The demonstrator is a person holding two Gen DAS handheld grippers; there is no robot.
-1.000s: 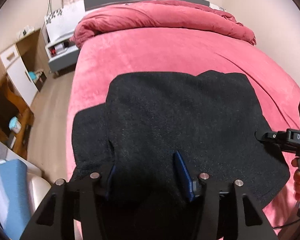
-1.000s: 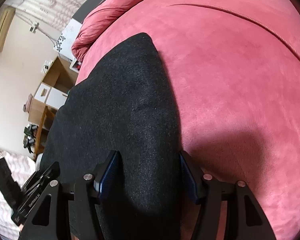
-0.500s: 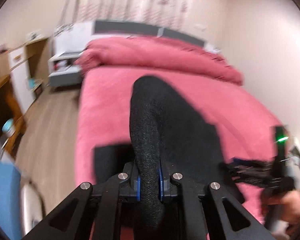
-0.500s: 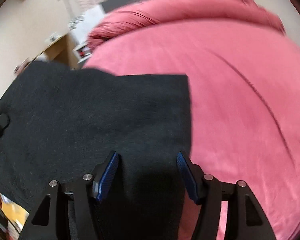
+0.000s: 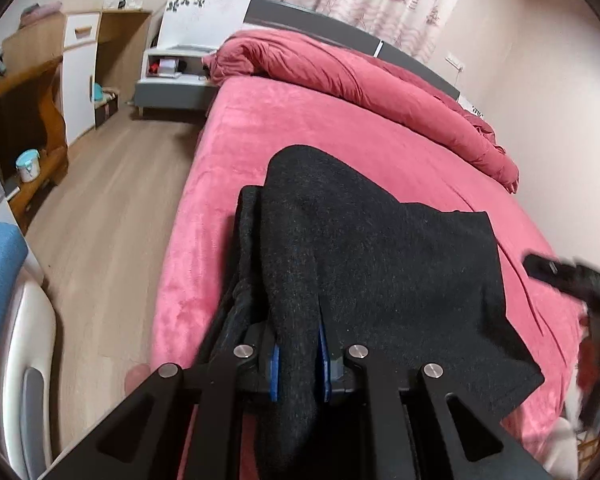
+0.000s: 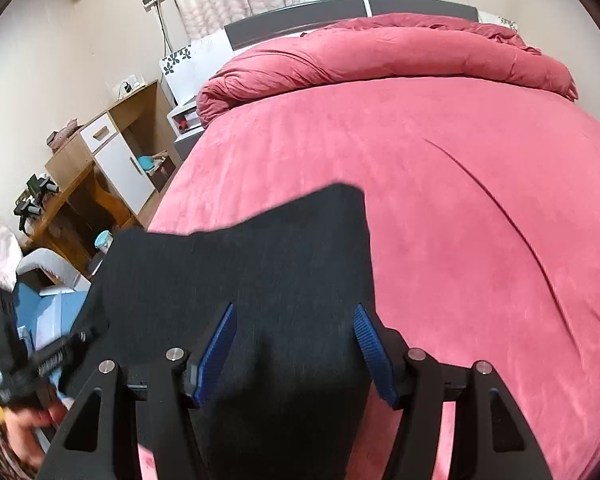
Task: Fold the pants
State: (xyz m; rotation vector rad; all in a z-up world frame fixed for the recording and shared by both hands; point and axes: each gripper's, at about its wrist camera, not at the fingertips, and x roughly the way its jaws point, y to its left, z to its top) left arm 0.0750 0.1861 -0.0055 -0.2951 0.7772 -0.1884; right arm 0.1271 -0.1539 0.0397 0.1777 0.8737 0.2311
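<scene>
The left gripper (image 5: 298, 354) is clamped on a bunched fold of the black woolly pants (image 5: 380, 264), having just closed. The right gripper (image 6: 296, 344) stands apart, cloth between its pads. The pants hang over the pink bed (image 6: 460, 200).

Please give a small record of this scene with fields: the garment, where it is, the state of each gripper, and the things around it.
garment: black pants, bunched, partly lifted
surface: pink bed
left gripper: jaws have just been closing, now shut on a fold of the pants
right gripper: jaws apart, cloth between the pads, grip unclear
bedding: pink duvet heaped at the headboard
beside bed: wooden desk, wood floor
</scene>
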